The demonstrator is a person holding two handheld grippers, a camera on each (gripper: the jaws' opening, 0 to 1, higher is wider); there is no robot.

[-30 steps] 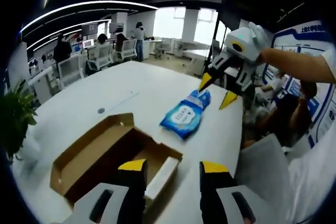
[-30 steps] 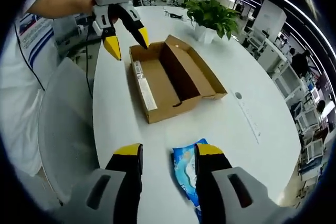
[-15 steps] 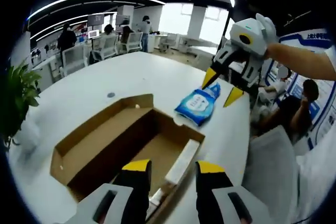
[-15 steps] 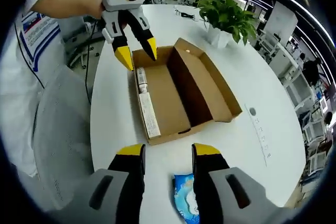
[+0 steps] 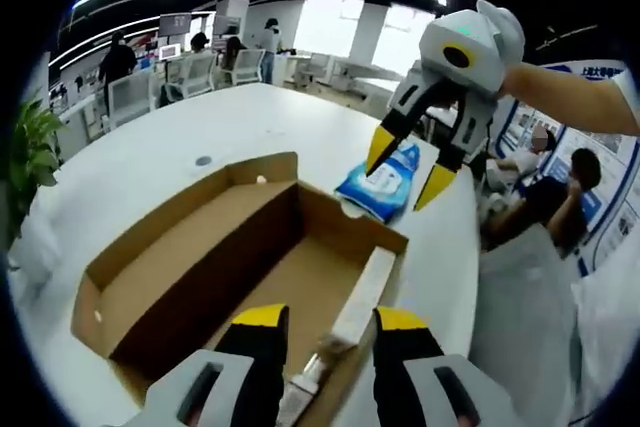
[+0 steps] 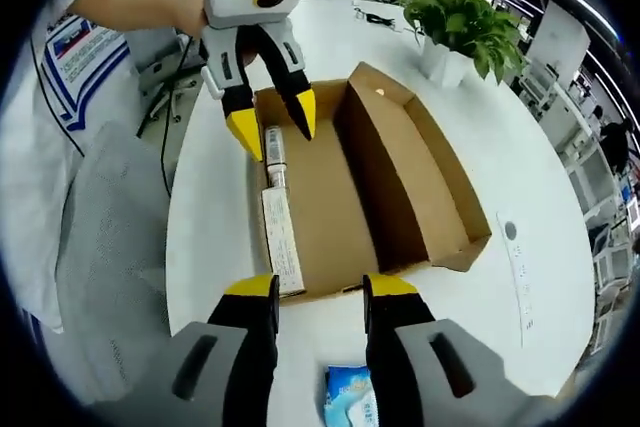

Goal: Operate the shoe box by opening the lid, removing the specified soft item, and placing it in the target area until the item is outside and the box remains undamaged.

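Two open, empty grippers, the left gripper point(image 6: 270, 127) and the right gripper point(image 5: 408, 169), hang over the open shoe box point(image 6: 370, 197) on the white table point(image 5: 180, 147), and the blue soft pack point(image 5: 380, 179) already lies outside, so I think letting be comes next.

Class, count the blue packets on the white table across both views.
1. The packet lies on the table just beyond the open box, between the two grippers; none shows inside the box.
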